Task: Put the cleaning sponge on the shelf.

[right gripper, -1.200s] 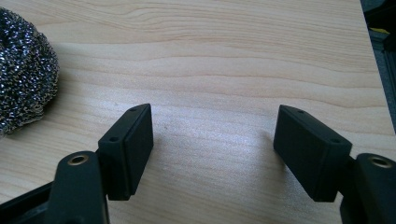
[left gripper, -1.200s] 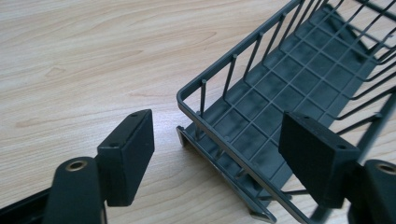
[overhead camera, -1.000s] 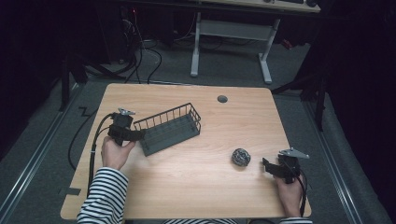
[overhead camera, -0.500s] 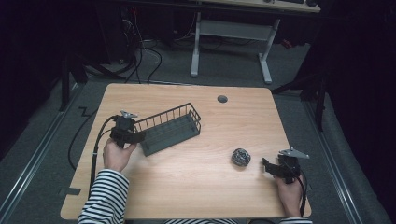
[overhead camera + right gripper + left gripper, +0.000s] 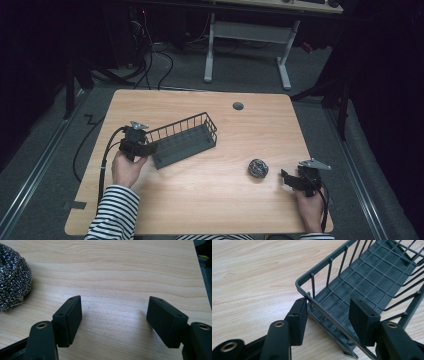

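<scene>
Left gripper (image 5: 142, 148) sits near the bench's (image 5: 200, 210) left edge, about midway along it, with its jaws clenched across the short end wall of the dark grey wire basket (image 5: 187, 140). In the left gripper view (image 5: 328, 315) one pad presses on the outside of the basket's (image 5: 367, 282) corner rim and the other sits inside over the grid floor, the end wall running between them; the jaws have just been closing on that wall. The basket lies on the bench left of centre, long axis slanted from the left gripper toward the far-right corner, nothing inside it. Right gripper (image 5: 292, 179) rests near the bench's right edge, toward the near-right corner, jaws released and wide apart. In the right gripper view (image 5: 113, 320) only bare wood lies between the pads. A steel wool scourer (image 5: 258, 168) sits on the bench just beside the right gripper, on its left and apart from the jaws; the right gripper view shows the scourer (image 5: 12, 277) at the left edge, clear of the nearer pad. A round grey grommet (image 5: 238, 106) sits in the bench near the far edge, well apart from both grippers. No brand, label or readable writing on the basket, scourer, grippers or bench.
</scene>
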A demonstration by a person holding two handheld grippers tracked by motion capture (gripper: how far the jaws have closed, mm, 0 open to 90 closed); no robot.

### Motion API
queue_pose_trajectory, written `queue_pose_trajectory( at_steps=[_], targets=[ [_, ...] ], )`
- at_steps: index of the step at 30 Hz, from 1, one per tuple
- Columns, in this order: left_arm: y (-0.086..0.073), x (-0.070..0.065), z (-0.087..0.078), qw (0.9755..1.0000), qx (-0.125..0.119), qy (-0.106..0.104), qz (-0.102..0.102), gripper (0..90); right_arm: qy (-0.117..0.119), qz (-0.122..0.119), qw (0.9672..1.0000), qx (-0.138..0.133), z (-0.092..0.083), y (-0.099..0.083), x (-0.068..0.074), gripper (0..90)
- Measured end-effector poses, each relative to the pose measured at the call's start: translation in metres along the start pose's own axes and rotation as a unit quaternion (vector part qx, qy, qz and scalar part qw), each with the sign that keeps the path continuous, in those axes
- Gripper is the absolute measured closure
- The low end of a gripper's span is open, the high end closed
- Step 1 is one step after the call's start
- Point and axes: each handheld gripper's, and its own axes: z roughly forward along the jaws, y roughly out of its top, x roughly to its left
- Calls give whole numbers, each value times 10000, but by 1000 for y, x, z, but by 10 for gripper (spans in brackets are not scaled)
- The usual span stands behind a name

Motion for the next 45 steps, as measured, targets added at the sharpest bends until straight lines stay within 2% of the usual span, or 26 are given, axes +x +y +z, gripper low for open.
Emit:
queue_pose_trajectory(
  at_steps=[10, 15, 21, 26, 29, 37, 45],
  targets=[
    [-3, -16, -3, 9996, 36, -51, 290, 489, 14, 4, 10000, 4, 0, 0, 0, 287],
    [-5, -26, -5, 9989, 21, -172, 430, 489, 15, 4, 10000, 3, 0, 0, 0, 288],
    [-12, -32, -7, 9987, -86, -326, 371, 488, 15, 5, 10000, 4, 0, 0, 0, 287],
    [-16, -37, -11, 9983, -120, -391, 414, 486, 16, 3, 10000, 3, 0, 0, 0, 288],
    [-21, -41, -13, 9977, -172, -499, 416, 484, 16, 3, 10000, 4, 0, 0, 0, 288],
    [-27, -47, -17, 9968, -262, -597, 462, 479, 15, 4, 10000, 3, 0, 0, 0, 288],
    [-35, -54, -22, 9961, -291, -712, 423, 477, 16, 3, 10000, 3, 0, 0, 0, 288]
  ],
)
